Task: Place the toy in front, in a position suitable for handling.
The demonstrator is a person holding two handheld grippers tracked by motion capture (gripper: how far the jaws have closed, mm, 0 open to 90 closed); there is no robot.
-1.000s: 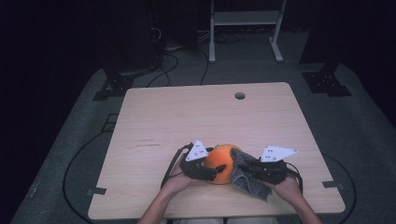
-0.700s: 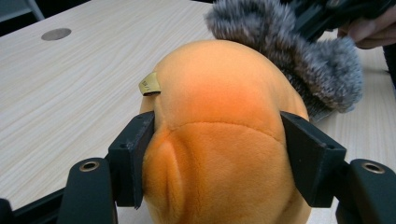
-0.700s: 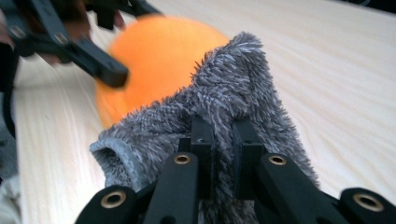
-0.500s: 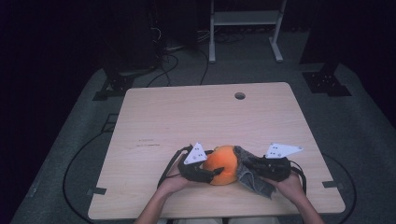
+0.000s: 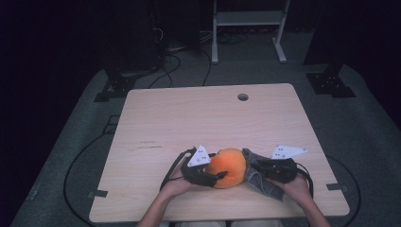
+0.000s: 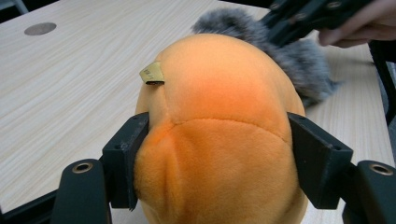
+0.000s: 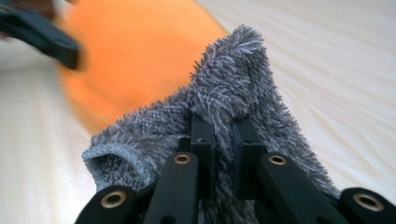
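Your left gripper (image 5: 218, 175) had the orange plush toy (image 5: 228, 167) squeezed between its jaws, one pad pressed into each flank, as the left gripper view (image 6: 218, 158) made plain; those jaws had just been nipping in a touch on the soft body. The plush toy (image 6: 217, 135) bulged up round and fat between the pads, a small tan label (image 6: 152, 74) sticking out of its seam on the upper left. It sat on the wooden surface (image 5: 189, 123) near your edge, about midway between your two hands.

Your right gripper (image 5: 255, 171) was clamped tight on the grey fuzzy cloth (image 5: 261, 176), jaws almost together with a fold of pile pinched between them. In the right gripper view (image 7: 223, 135) the cloth (image 7: 233, 98) rose in a peak just above the jaws, and a hemmed edge curled open at lower left. Behind it the orange toy (image 7: 140, 56) showed blurred, close against the cloth. From above, the cloth lay right beside the toy on its right, touching it, and in the left gripper view the grey pile (image 6: 299, 56) poked out behind the toy's far side.

The round hole (image 5: 243, 97) in the surface lay well apart, toward the far edge.
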